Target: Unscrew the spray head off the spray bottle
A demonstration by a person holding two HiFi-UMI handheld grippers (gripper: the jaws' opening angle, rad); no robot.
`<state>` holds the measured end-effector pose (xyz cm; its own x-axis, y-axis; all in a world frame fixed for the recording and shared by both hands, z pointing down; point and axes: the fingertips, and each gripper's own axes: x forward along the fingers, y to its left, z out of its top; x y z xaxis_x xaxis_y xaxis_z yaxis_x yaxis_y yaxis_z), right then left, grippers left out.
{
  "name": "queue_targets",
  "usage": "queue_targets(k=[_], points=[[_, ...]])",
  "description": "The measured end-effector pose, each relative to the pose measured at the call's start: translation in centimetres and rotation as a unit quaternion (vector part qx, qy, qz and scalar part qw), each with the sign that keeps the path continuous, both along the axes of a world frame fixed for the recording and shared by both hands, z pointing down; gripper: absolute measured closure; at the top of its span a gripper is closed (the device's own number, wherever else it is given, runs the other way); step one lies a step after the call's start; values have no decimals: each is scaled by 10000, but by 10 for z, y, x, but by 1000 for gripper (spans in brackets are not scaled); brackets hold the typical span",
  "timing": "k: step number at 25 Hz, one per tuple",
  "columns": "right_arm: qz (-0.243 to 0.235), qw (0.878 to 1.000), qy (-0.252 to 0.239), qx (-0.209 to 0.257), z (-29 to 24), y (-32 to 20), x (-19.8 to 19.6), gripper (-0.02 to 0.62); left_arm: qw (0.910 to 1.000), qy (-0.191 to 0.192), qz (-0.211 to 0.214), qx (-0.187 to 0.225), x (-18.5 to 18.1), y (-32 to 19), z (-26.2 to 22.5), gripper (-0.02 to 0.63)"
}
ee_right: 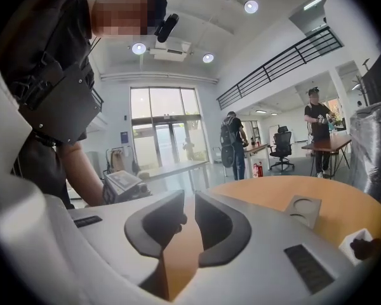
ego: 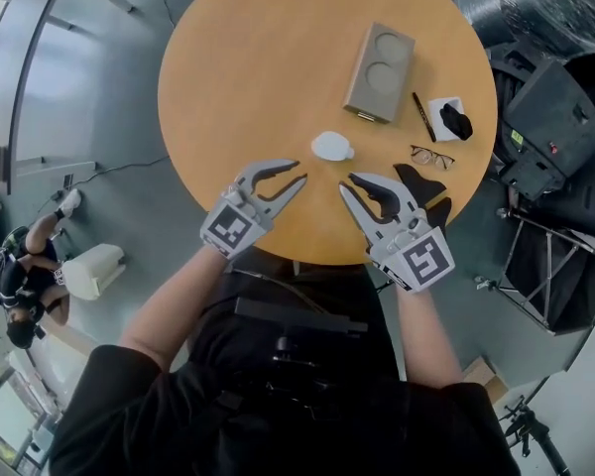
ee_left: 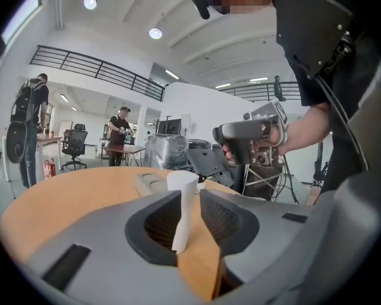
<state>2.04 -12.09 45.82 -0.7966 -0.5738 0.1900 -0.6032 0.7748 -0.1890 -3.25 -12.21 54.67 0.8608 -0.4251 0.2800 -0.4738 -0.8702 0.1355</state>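
A small white spray bottle (ego: 332, 147) stands upright near the middle of the round wooden table (ego: 248, 77). From above, its head cannot be told from its body. My left gripper (ego: 299, 172) lies just short of it on the near left, pointing at it with the jaws a little apart. In the left gripper view the bottle (ee_left: 183, 192) shows through the narrow gap of that gripper (ee_left: 190, 199), beyond the tips and untouched. My right gripper (ego: 347, 183) sits to the bottle's near right, its jaws (ee_right: 189, 199) slightly parted around nothing.
A cardboard cup tray (ego: 380, 72) lies at the far side of the table. A pen (ego: 423, 117), a white pad with a black lump (ego: 451, 119) and glasses (ego: 431, 155) lie at the right edge. A black object (ego: 421, 181) sits beside my right gripper. People stand in the background room.
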Motion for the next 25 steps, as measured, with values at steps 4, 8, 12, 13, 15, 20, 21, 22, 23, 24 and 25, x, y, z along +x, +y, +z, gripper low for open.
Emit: queue_targets(k=[4, 8, 12, 13, 15, 20, 21, 22, 23, 24, 25], points=[[59, 9999, -159, 6, 36, -1, 0, 534, 9999, -134, -3, 27, 8, -17, 52, 408], [97, 9997, -202, -116, 74, 9, -1, 534, 9995, -260, 94, 116, 16, -21, 99, 348], [230, 9993, -224, -198, 110, 11, 5, 534, 9990, -389, 212, 94, 33, -26, 144, 318], [259, 9991, -242, -215, 116, 12, 6, 535, 9988, -425, 236, 106, 37, -27, 154, 318], [307, 9989, -269, -247, 127, 15, 8, 534, 9985, -472, 249, 124, 45, -31, 170, 304], [413, 9981, -312, -332, 143, 26, 14, 535, 9985, -505, 196, 118, 61, -41, 191, 268], [426, 9980, -315, -358, 147, 28, 17, 534, 9985, -503, 186, 121, 65, -43, 195, 259], [433, 9978, -316, -379, 151, 29, 20, 535, 9985, -498, 179, 126, 69, -45, 198, 253], [438, 9978, -314, -395, 154, 30, 23, 534, 9985, -495, 178, 132, 73, -46, 200, 253], [445, 9977, -308, -411, 157, 31, 26, 535, 9985, -495, 186, 144, 77, -47, 203, 252], [457, 9976, -305, -425, 160, 32, 28, 534, 9984, -497, 195, 160, 81, -48, 205, 249]])
